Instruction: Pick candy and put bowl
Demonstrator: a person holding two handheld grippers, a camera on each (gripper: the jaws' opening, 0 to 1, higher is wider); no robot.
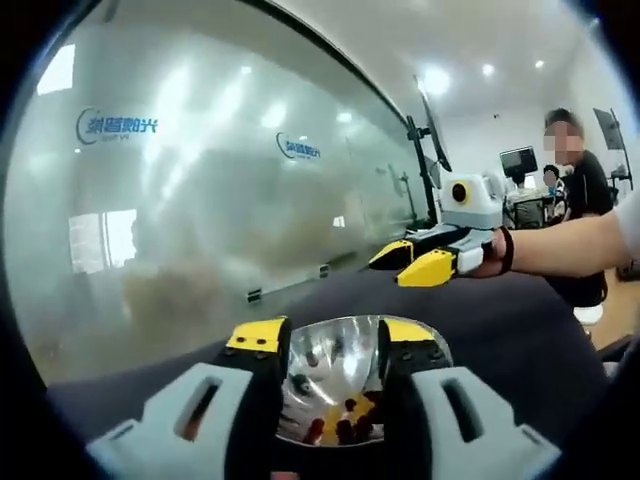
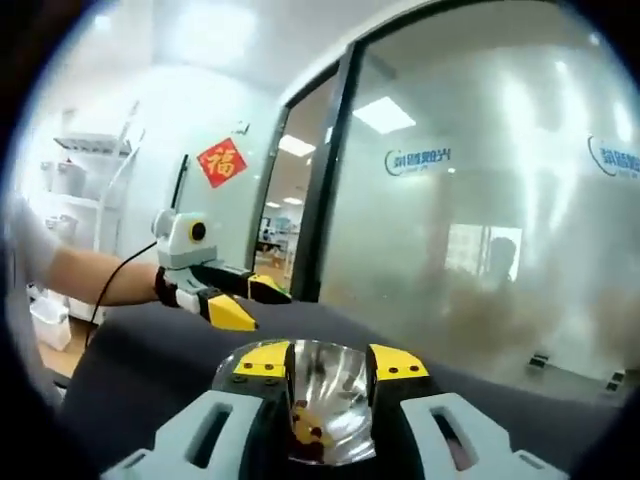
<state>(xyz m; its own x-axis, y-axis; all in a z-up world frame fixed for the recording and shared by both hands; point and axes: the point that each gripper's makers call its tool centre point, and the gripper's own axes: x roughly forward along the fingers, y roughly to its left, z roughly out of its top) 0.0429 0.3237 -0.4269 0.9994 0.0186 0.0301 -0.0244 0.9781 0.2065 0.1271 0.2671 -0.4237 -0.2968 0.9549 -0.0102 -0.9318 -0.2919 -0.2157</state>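
A shiny metal bowl (image 1: 335, 365) stands on the dark table just beyond my left gripper (image 1: 332, 335), whose yellow-tipped jaws stand open with nothing between them. Several dark and red candies (image 1: 345, 425) lie in the bowl's bottom. Farther off to the right, above the table's far side, the right gripper (image 1: 412, 262) hangs in a person's hand, jaws pointing left. In the right gripper view a metal bowl (image 2: 330, 400) with a few candies (image 2: 308, 432) shows between the open jaws of my right gripper (image 2: 330, 360). The left gripper (image 2: 250, 302) hovers at the left there.
The table (image 1: 500, 340) is covered in dark cloth (image 2: 150, 370). A frosted glass wall (image 1: 200, 200) runs behind it, with a dark door frame (image 2: 325, 170). A person (image 1: 585, 190) stands at the right, near monitors. A shelf (image 2: 80, 170) stands at the left.
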